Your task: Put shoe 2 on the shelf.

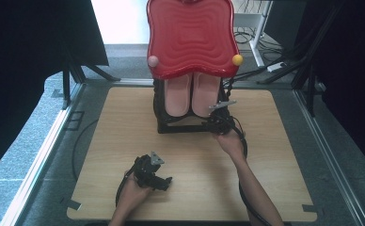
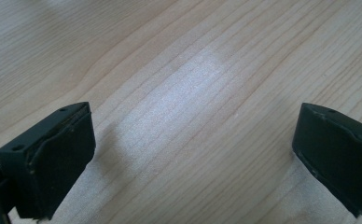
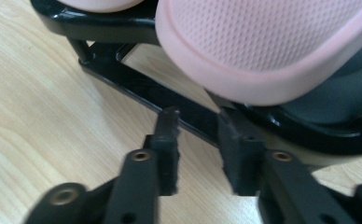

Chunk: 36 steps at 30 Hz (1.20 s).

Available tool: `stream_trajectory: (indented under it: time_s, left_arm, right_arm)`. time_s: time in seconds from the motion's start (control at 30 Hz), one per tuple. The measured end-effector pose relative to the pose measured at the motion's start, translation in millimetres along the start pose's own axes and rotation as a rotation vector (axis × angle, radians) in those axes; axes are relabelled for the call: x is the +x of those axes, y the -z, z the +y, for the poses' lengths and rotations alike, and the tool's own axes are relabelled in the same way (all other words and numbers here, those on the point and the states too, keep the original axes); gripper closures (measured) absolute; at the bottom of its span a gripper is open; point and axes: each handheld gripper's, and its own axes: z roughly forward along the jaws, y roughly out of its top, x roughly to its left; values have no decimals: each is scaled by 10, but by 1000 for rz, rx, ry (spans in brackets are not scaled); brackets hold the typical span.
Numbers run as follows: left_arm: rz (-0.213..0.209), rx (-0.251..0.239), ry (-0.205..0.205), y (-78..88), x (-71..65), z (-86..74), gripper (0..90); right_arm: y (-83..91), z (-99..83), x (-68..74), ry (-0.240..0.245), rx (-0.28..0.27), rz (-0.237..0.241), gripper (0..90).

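While resting low over the bare wood at about 6 o'clock on the surface (image 1: 124,141), the left tongs (image 1: 164,181) are standing released, jaws spread wide with only wood grain between them in the left gripper view (image 2: 193,140). A hand (image 1: 132,190) is gripping their body from below.

Right tongs (image 1: 217,123): sitting at about 1 o'clock from the left pair, near the middle of the surface, with a hand (image 1: 230,141) behind them. In the right gripper view these tongs (image 3: 198,135) are standing partly parted, nothing being pinched; their tips are lying just in front of the black bar of the rack and just below the heel of the right slipper.

Black rack (image 1: 164,120): standing at 12 o'clock on the surface, holding two slippers leaning side by side.

Pink slippers: the left slipper (image 1: 177,96) and the right slipper (image 1: 204,94) are showing soles toward the camera; the right one's textured sole (image 3: 272,42) is looming at 1 o'clock above the right tongs.

Red wavy tray (image 1: 192,35): tilting over the rack's top at 12 o'clock, bearing a pink knob (image 1: 153,60) and a yellow knob (image 1: 237,60) at its lower corners.
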Motion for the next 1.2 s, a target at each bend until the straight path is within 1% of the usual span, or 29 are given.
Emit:
stream_trajectory:
  time_s: [0.07, 0.13, 0.2, 0.27, 0.33, 0.37, 0.5, 0.57, 0.7, 0.83, 0.9, 1.07, 1.2]
  left_arm:
    - [0, -2, 0, 5, 3, -2, 0]
    - [1, -2, 2, 13, 12, -3, 0]
    - [2, -4, 5, 19, 20, -5, 0]
    - [1, -6, 7, 22, 28, -8, 0]
    - [-7, -10, 12, 23, 33, -12, 0]
    - [-10, -12, 13, 24, 34, -13, 0]
    - [-20, -21, 23, 29, 49, -18, 0]
    - [-25, -30, 33, 32, 57, -22, 0]
    - [-29, -29, 34, 33, 67, -28, 0]
    - [-32, -29, 34, 30, 75, -36, 0]
    - [-35, -28, 38, 28, 77, -40, 0]
    - [-42, -31, 36, 24, 73, -52, 0]
    - [-47, -34, 38, 30, 93, -56, 0]
  right_arm:
    - [26, -18, 10, 13, 6, 7, 561]
    - [54, -34, 24, 31, 17, 19, 454]
    - [94, -53, 40, 52, 21, 20, 359]
    - [136, -79, 49, 60, 27, 28, 276]
    - [181, -110, 57, 63, 25, 11, 190]
    - [206, -128, 58, 68, 26, 12, 148]
    - [314, -230, 61, 75, 24, 14, 117]
    - [380, -299, 56, 71, 21, 6, 64]
    - [501, -479, 18, 75, 22, 3, 12]
    - [600, -732, -46, 70, 20, -8, 0]
    - [639, -878, -91, 64, 20, -32, 0]
    - [677, -1242, -197, 29, 36, -73, 0]
    - [669, -1445, -252, -8, 39, -78, 0]
